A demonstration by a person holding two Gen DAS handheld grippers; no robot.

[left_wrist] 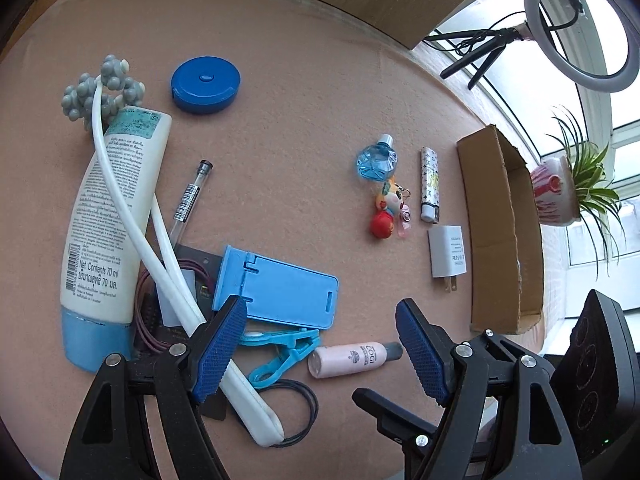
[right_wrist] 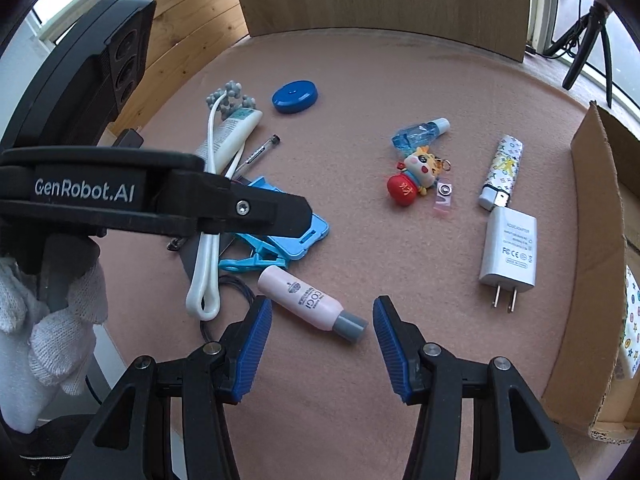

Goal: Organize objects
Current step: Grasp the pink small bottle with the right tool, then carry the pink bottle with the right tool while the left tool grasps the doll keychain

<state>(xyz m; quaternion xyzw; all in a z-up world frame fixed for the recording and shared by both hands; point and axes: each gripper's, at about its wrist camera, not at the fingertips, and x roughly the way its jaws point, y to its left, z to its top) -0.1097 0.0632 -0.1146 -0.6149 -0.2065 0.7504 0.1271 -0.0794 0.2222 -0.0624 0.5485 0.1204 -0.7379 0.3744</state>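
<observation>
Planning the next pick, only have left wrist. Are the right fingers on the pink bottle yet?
Observer: No. The right gripper is open; the pink bottle has its grey cap end in the gap ahead of the fingers, untouched.
Operator: Anything in the cardboard box?
Observer: Yes, something white with coloured stars shows inside the cardboard box.
Operator: What's holding the left gripper?
Observer: A white-gloved hand wraps the handle of the left gripper.
</observation>
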